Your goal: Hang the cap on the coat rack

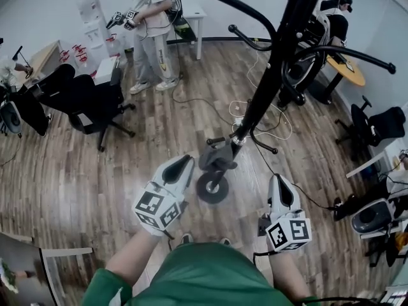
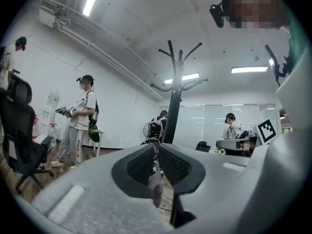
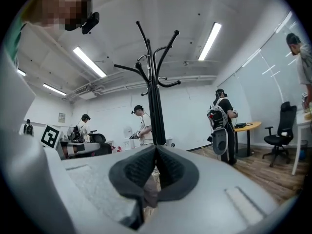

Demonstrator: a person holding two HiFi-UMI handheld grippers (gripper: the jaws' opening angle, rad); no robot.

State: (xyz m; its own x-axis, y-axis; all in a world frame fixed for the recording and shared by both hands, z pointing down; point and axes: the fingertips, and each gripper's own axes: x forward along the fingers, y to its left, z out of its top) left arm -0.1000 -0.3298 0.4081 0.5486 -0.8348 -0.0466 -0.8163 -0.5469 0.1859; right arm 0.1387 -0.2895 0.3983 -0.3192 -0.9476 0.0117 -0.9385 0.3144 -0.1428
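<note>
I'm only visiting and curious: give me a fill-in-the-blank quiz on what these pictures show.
The coat rack is coloured ___.
It stands on a ___ floor.
The fingers of the left gripper and the right gripper are ___, with nothing between them.
The person holding them wears a ___ top.
Missing words: black; wooden; shut; green.

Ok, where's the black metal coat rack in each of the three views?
Head view: black metal coat rack, centre to upper right.
Left gripper view: centre, slightly right.
Right gripper view: dead centre.
Shared landmark: standing person in white shirt.
</note>
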